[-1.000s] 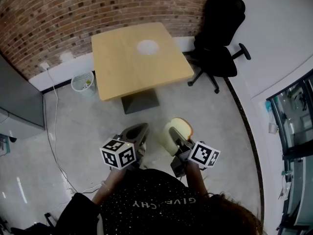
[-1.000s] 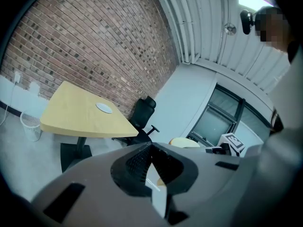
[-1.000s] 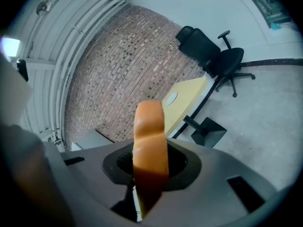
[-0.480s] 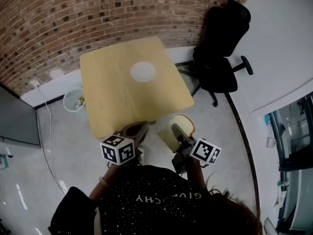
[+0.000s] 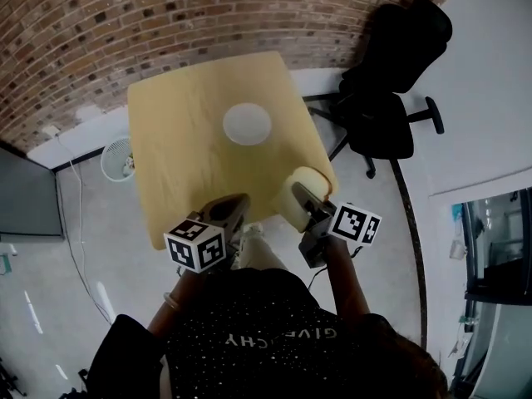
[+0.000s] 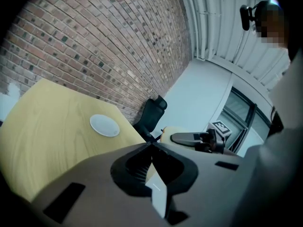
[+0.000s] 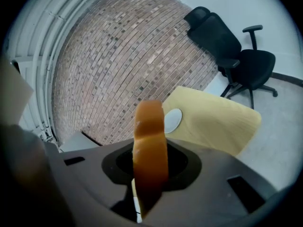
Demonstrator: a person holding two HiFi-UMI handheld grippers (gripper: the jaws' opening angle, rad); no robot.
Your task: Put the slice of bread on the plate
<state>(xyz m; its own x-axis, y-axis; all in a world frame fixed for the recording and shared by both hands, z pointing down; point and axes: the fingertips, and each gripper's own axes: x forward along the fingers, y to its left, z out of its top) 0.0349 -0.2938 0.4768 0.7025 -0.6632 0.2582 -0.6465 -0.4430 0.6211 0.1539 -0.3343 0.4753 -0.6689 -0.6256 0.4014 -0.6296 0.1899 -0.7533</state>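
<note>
A white plate point(image 5: 247, 124) lies near the middle of the light wooden table point(image 5: 174, 140). The slice of bread point(image 5: 293, 191), pale with a brown crust, stands on edge in my right gripper point(image 5: 304, 199), which is shut on it over the table's near right corner. In the right gripper view the bread point(image 7: 150, 148) rises between the jaws, with the plate point(image 7: 173, 119) behind it. My left gripper point(image 5: 233, 207) hangs at the table's near edge, shut and holding nothing. Its view shows the plate point(image 6: 104, 125) ahead and the bread point(image 6: 170, 133) to its right.
A black office chair point(image 5: 391, 98) stands right of the table against a brick wall point(image 5: 166, 15). A wire waste basket point(image 5: 118, 158) sits on the floor at the table's left. Left of that stands a dark cabinet point(image 5: 25, 198), with a cable point(image 5: 71, 223) trailing across the floor.
Both grippers have travelled forward from open floor to the table's near edge. The bread stays in the right gripper and now hangs over the table's corner.
</note>
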